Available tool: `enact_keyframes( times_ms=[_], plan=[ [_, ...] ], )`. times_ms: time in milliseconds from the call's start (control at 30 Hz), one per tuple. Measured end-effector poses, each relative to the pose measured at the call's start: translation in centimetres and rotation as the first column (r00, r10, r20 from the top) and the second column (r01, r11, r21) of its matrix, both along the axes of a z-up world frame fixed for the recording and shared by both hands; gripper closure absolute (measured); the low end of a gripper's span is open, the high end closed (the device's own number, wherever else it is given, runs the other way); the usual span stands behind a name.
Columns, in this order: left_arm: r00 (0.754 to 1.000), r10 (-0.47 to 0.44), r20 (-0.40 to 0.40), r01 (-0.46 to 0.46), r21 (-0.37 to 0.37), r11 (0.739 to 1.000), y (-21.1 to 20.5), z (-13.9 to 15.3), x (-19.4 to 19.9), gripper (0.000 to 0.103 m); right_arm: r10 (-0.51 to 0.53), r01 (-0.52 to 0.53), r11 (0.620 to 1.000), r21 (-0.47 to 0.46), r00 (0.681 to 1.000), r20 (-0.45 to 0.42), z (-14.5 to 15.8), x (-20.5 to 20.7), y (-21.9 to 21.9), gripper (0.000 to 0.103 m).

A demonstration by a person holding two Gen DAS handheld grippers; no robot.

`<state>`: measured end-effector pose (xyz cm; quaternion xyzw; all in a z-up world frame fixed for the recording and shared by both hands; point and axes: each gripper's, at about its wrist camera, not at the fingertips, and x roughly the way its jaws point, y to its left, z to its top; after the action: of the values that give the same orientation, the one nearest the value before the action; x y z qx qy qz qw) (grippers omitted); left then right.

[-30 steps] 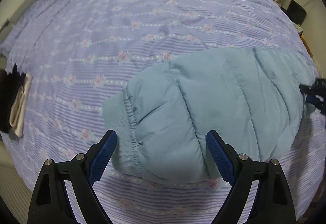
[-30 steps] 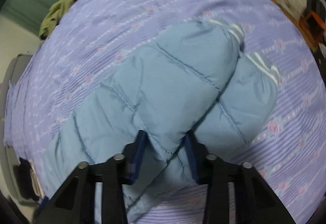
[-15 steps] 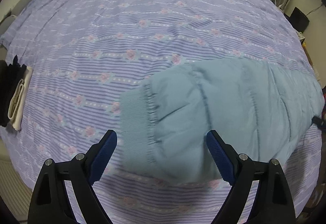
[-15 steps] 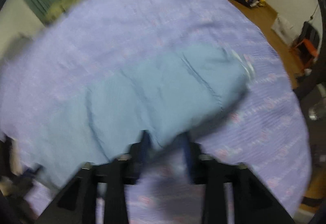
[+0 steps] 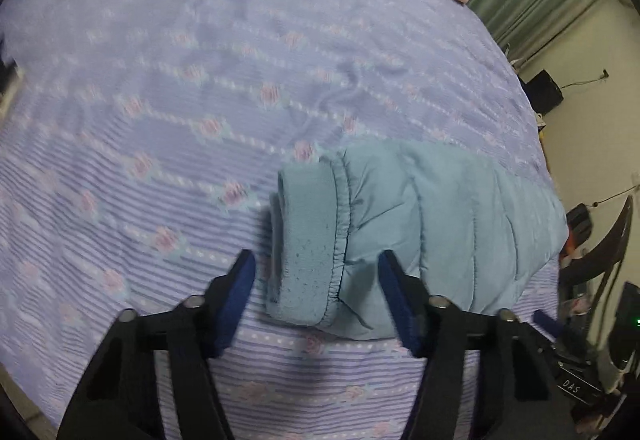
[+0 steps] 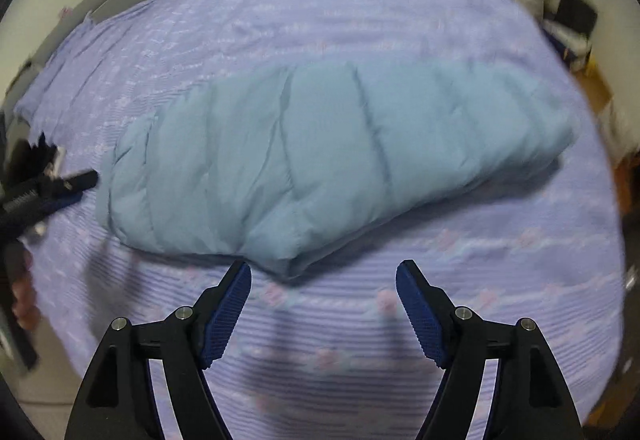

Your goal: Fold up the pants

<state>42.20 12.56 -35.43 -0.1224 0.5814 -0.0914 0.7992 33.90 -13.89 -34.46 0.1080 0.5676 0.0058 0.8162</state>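
Right gripper (image 6: 323,294) has released the pants (image 6: 320,160); left gripper (image 5: 316,290) likewise spread, empty. Fold laid down.

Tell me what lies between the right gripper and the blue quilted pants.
Only bare striped bedsheet. In the right wrist view, the open right gripper hangs just short of the folded pants, with nothing else in that stretch.
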Motion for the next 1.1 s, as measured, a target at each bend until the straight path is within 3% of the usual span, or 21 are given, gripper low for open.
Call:
enact_keyframes(
  times_ms=[100, 200, 300, 433, 567, 800, 933, 1100],
  plan=[
    [0.999, -0.005, -0.039, 0.005, 0.001, 1.0, -0.6, -1.8, 0.4, 0.051, -0.055, 0.056, 0.996, 0.063, 0.998, -0.031, -1.0, 0.1, -0.7, 0.027],
    [0.997, 0.008, -0.073, -0.008, -0.001, 1.0, -1.0, -2.9, 0.6, 0.058, -0.04, 0.042, 0.998, 0.055, 0.999, -0.032, -1.1, 0.2, -0.7, 0.027],
    [0.994, 0.045, -0.104, -0.037, 0.071, 0.997, -1.7, -3.2, 0.9, 0.066, -0.01, 0.01, 1.0, 0.015, 1.0, -0.012, -1.0, 0.1, -0.4, 0.028],
    [0.997, 0.052, -0.065, -0.037, 0.212, 0.976, -3.2, -2.1, 2.1, 0.071, 0.009, -0.007, 0.996, 0.088, 1.0, -0.022, -1.3, -0.3, -0.7, 0.038],
    [0.999, 0.024, -0.039, -0.011, 0.295, 0.955, -3.9, -2.0, 3.3, 0.072, 0.013, -0.012, 0.992, 0.123, 1.0, -0.01, -1.3, -0.3, -0.5, 0.043],
    [0.998, 0.034, -0.053, -0.019, 0.263, 0.965, -2.9, -2.4, 2.6, 0.071, 0.099, -0.102, 0.976, 0.19, 0.995, 0.023, -1.4, 0.7, 1.2, 0.052],
    [0.997, 0.043, -0.058, -0.028, 0.246, 0.969, -2.7, -2.4, 2.4, 0.071, 0.07, -0.05, 0.963, 0.264, 0.995, -0.067, -3.8, 1.7, 0.9, 0.057],
    [0.999, 0.022, -0.044, -0.009, 0.266, 0.964, -3.0, -2.4, 2.5, 0.07, 0.077, -0.063, 0.964, 0.258, 0.996, -0.045, -3.5, 2.9, 0.7, 0.06]
  ],
)
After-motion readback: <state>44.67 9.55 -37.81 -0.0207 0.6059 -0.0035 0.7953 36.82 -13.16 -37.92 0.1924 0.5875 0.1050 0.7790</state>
